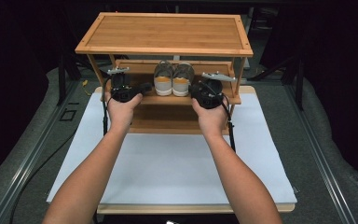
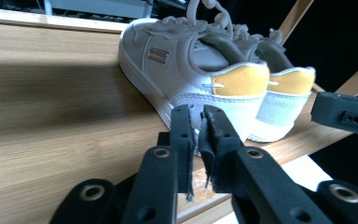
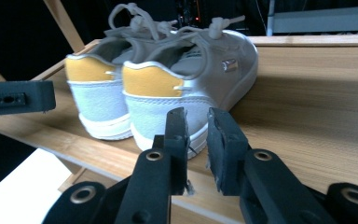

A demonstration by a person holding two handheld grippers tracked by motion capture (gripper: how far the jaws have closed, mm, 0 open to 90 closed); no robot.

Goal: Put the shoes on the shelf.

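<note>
The left claw (image 2: 198,122) has its jaws nearly together, with a thin gap between them and nothing held. It sits at the front edge of the middle shelf (image 2: 51,116), just short of the heel of the left shoe (image 2: 191,70). The right claw (image 3: 196,123) has its jaws slightly apart, a narrow gap showing, and holds nothing. It sits just short of the heel of the right shoe (image 3: 186,79).

In the high view, the left claw (image 1: 144,87) and right claw (image 1: 196,89) flank the pair of shoes (image 1: 174,78), one on each side, each held in a hand (image 1: 121,109).

The shoes stand side by side, touching, heels toward the person, on the middle shelf of a wooden rack (image 1: 165,32). Each is grey-white with a yellow heel patch and laces. A small metal tag (image 2: 158,55) sits on the side of each shoe; its writing cannot be read.

The rack stands on a white mat (image 1: 177,168) on the bench (image 1: 279,207).
</note>
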